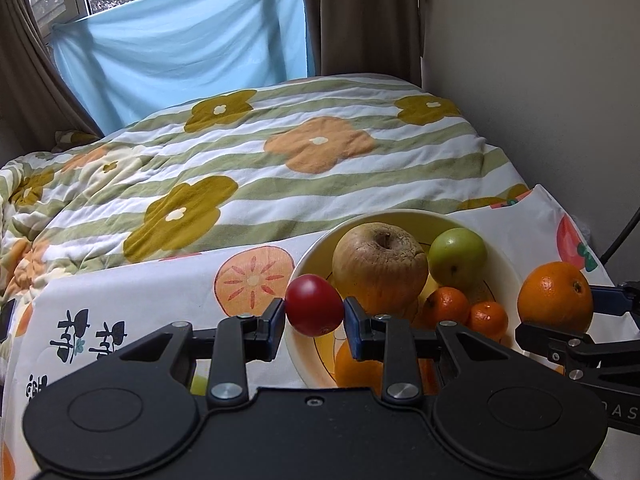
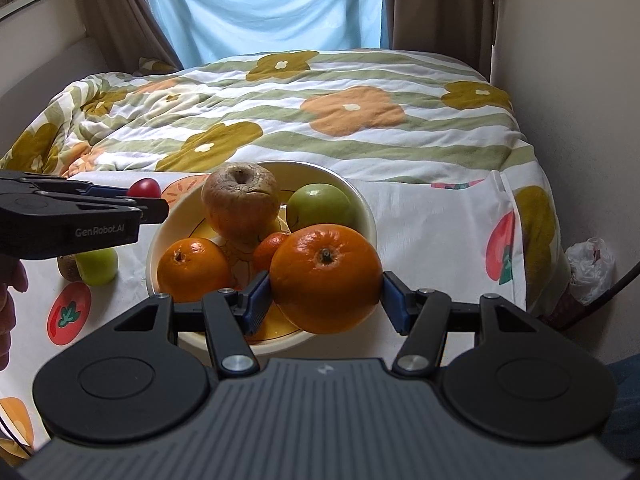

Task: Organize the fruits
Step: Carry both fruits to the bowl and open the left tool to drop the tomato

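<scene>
The left hand-held gripper is clamped on a small red fruit, its pads tight at both sides. The right hand-held gripper grips a large orange across its widest part, jaws about half spread. Ahead of and just below both sits the cream bowl, already piled with a wrinkled apple, a green apple and smaller oranges. Each fruit is best lowered into a free hollow before release, lest it roll off the heap. To the left hand-held gripper's near left, another green fruit waits on the counter.
</scene>
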The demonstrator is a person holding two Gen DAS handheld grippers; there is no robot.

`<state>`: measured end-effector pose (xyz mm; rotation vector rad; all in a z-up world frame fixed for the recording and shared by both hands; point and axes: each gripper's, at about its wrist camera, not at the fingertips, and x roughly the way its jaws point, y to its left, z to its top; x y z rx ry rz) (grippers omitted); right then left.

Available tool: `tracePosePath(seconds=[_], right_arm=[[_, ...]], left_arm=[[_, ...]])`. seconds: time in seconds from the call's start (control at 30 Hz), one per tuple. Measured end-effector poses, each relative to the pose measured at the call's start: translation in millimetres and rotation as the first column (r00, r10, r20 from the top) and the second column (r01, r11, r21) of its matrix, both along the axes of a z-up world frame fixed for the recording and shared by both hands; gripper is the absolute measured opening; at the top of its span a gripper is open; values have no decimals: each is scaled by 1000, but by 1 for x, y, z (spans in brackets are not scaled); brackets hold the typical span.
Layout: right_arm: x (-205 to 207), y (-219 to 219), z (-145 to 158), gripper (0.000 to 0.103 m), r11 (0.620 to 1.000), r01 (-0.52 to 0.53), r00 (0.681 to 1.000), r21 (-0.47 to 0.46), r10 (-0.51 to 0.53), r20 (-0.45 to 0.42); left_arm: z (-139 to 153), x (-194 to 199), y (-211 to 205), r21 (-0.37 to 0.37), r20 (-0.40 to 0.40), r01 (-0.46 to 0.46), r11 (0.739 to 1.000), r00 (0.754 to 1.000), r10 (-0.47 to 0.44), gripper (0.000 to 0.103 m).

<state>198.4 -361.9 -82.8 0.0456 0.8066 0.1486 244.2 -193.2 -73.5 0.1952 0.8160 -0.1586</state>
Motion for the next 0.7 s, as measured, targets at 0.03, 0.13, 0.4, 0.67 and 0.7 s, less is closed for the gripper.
tracePosePath(seconds=[0.03, 0.13, 0.4, 0.67, 0.7], right_arm=[[2, 0, -1, 73, 1000, -4, 1000, 2, 4, 0], [10, -1, -2, 73, 1000, -15, 1000, 9, 15, 3], [18, 2, -1, 73, 999, -39, 999, 11, 39, 8], [12, 8, -3, 73, 998, -65, 998, -2, 65, 1], [11, 12, -4, 73, 997, -76, 997, -10, 76, -1]], left_arm=[[-2, 3, -1, 3, -6, 0, 1000, 1000, 0, 35], [-7, 11, -4, 9, -23, -1, 1000, 1000, 2, 35], [-7, 16, -4, -14, -28, -14, 1000, 1000, 14, 74], [7, -1, 7, -21, -9, -49, 999, 999, 49, 89], [8, -5, 10, -33, -14, -61, 998, 998, 61, 90]])
